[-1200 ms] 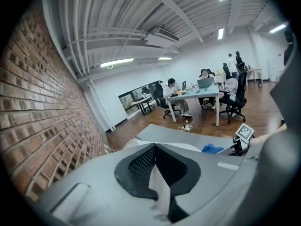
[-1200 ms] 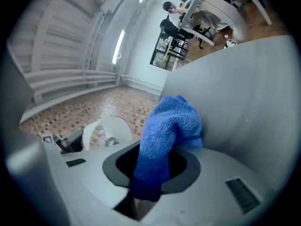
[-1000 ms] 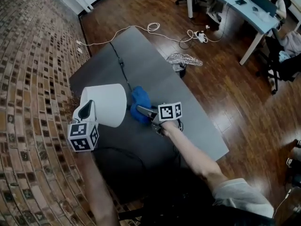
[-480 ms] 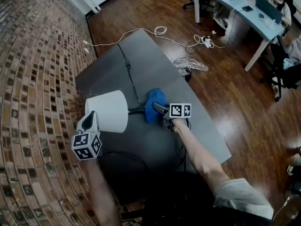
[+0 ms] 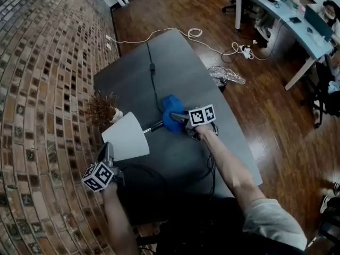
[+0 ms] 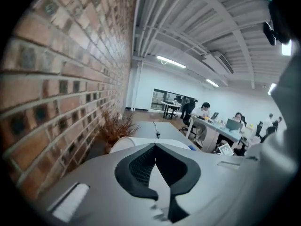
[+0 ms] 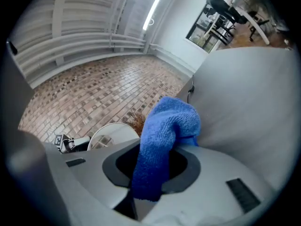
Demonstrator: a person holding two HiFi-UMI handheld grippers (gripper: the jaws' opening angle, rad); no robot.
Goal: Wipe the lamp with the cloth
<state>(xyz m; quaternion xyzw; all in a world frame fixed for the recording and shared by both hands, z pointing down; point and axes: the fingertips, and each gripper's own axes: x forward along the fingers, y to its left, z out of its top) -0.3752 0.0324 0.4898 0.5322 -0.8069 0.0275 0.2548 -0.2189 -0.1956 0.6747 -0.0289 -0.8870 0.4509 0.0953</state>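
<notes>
Two grippers: one in each hand, both over the near half of the grey counter (image 5: 180,57), with the lamp's shade between them.
Left gripper (image 6: 154,146): jaws closed together, their tips right at the near rim of the shade; I cannot tell whether the thin rim is nipped between them.
Right gripper (image 7: 155,163): clenched on the blue cloth, which bunches up and out past the jaws.
Lamp (image 5: 126,137): not upright but tipped far over at the counter's left side. Its white shade lies toward the brick wall (image 5: 42,89) and its dark stem (image 5: 155,125) points across at the cloth.
Cloth (image 5: 171,110): a blue wad at the stem's far end, hiding where the stem finishes, close to the counter's middle.
Dried plant (image 5: 100,108): just beside the shade on its far side, crowded between the shade and the brick wall.
Black cable (image 5: 152,70): runs along the counter's middle from the far end down to the cloth, across the stretch beyond the lamp.
Second dark cable (image 5: 211,166): loops on the counter beside the right forearm, near the right edge.
Crumpled wrapper (image 5: 227,74): silvery, just off the counter's right edge, near the right gripper's side but apart from it.
White cable (image 5: 159,33): trails over the wooden floor past the counter's far end.
Long desk (image 5: 289,23): well apart at the far right, with people seated at it.
</notes>
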